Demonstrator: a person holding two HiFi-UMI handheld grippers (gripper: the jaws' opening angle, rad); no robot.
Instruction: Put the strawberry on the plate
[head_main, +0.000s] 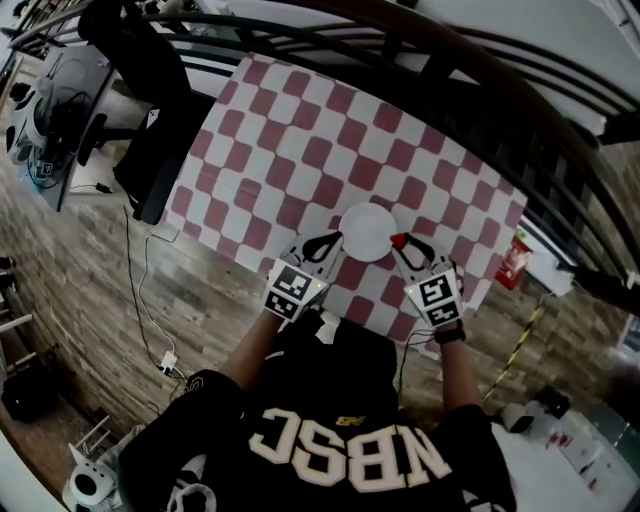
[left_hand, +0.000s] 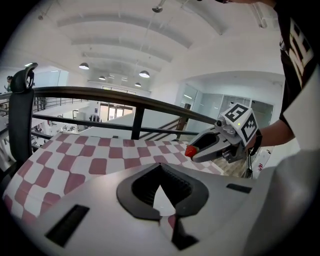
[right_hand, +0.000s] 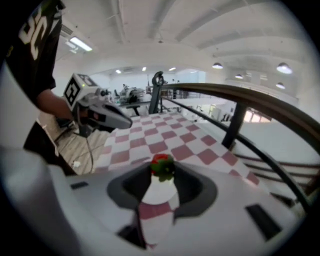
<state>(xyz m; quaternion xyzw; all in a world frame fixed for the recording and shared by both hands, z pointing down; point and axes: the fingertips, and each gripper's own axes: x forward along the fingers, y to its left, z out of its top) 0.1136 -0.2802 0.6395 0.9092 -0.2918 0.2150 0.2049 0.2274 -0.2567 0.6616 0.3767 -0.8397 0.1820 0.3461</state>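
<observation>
A white plate (head_main: 368, 230) lies on the red-and-white checked tablecloth (head_main: 300, 150), near the table's front edge. My right gripper (head_main: 399, 242) is shut on a red strawberry (head_main: 397, 240) with green leaves (right_hand: 162, 166), held just above the plate's right rim. From the left gripper view the strawberry (left_hand: 190, 150) shows at the tip of the right gripper (left_hand: 196, 149). My left gripper (head_main: 333, 238) hovers at the plate's left rim, its curved jaws meeting at the tips with nothing between them (left_hand: 160, 166). Part of the plate (right_hand: 159, 192) shows through the right jaws.
A dark curved railing (head_main: 480, 70) runs behind the table. A black office chair (head_main: 150, 150) stands at the table's left end. A red container (head_main: 513, 260) sits past the right edge. Cables and a power strip (head_main: 166, 362) lie on the wooden floor at left.
</observation>
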